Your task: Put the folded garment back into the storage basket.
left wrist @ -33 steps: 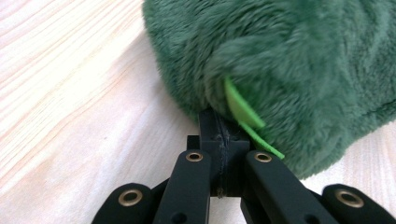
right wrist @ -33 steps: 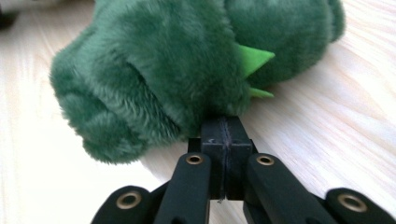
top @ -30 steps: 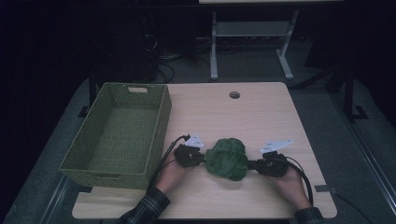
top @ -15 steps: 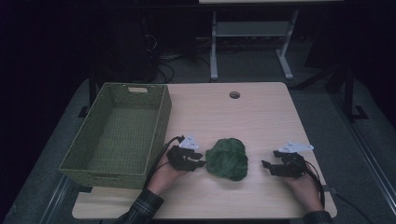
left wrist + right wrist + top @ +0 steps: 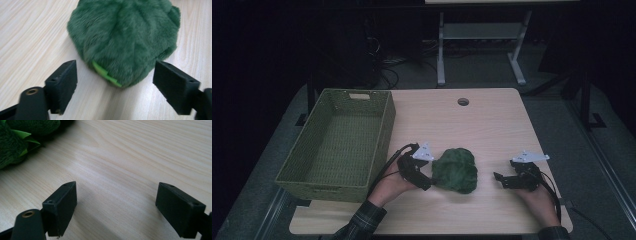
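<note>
A dark green plush toy (image 5: 455, 170) with a light green tag lies on the wooden table (image 5: 462, 125), near its front edge. My left gripper (image 5: 428, 181) sits just left of it. Its jaws have just been opening and now stand wide and open. In the left gripper view the plush toy (image 5: 125, 37) lies just ahead of the left gripper (image 5: 115, 85), and the pads do not touch it. My right gripper (image 5: 498, 178) rests well to the right of the toy. Its jaws have also just been opening and stand open over bare wood. The right gripper (image 5: 116, 207) has the plush toy (image 5: 15, 145) at far left.
A green woven basket (image 5: 384, 130) stands at the table's left side with nothing in it. A round cable hole (image 5: 463, 102) sits near the far edge. A metal stand (image 5: 477, 45) is on the dark floor beyond the table.
Both grippers were shut on the plush toy a second ago and have let go. The right gripper has drawn away to the right; the left has pulled back slightly and risen.
</note>
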`<state>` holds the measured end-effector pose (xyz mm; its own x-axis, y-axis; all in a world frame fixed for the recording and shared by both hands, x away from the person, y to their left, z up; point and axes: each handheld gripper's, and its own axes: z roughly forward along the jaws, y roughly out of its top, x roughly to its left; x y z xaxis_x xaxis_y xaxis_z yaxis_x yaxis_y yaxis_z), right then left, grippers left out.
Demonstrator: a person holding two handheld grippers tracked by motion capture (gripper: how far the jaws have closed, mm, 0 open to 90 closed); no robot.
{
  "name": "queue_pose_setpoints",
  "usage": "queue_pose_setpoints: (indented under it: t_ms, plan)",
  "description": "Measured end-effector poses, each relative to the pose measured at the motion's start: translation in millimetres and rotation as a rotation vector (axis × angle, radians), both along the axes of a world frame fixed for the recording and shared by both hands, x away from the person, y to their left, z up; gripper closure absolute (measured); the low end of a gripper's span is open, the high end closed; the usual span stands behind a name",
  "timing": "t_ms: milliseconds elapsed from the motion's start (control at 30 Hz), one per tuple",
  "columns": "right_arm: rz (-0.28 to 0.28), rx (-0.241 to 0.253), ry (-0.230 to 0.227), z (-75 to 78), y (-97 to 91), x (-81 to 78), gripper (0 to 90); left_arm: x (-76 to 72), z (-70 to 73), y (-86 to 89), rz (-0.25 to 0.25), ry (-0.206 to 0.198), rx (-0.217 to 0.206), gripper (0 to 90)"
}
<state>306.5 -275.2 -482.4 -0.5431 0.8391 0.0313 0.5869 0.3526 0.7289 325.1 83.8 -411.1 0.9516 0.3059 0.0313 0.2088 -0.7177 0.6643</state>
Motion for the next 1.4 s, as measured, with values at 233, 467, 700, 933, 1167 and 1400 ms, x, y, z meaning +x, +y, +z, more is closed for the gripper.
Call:
queue_pose_setpoints:
  t_ms: [233, 467, 700, 933, 1167, 1400]
  plan:
    - [-0.001, 0.000, 0.000, 0.0, -0.1, 0.0, 17.3, 9.1, 4.4, -17.9, -0.058, 0.001, 0.048, 14.7]
    - [-0.002, 0.000, -0.001, 0.0, -0.2, 0.0, 17.4, 24.3, -13.6, -35.9, -0.101, 0.036, 0.119, 14.1]
    - [-0.002, 0.000, -0.001, 0.0, -0.2, 0.0, 17.5, 29.3, -29.7, -44.7, -0.122, 0.069, 0.156, 13.8]
    - [-0.002, 0.000, -0.002, 0.0, -0.2, 0.0, 17.6, 31.1, -37.7, -50.4, -0.138, 0.070, 0.179, 13.5]
    - [-0.002, -0.001, -0.003, 0.0, -0.3, 0.1, 17.7, 32.0, -43.5, -53.7, -0.143, 0.081, 0.198, 14.7]
    - [-0.004, -0.001, -0.003, 0.0, -0.3, 0.1, 17.9, 33.5, -37.9, -52.9, -0.138, 0.106, 0.195, 42.4]
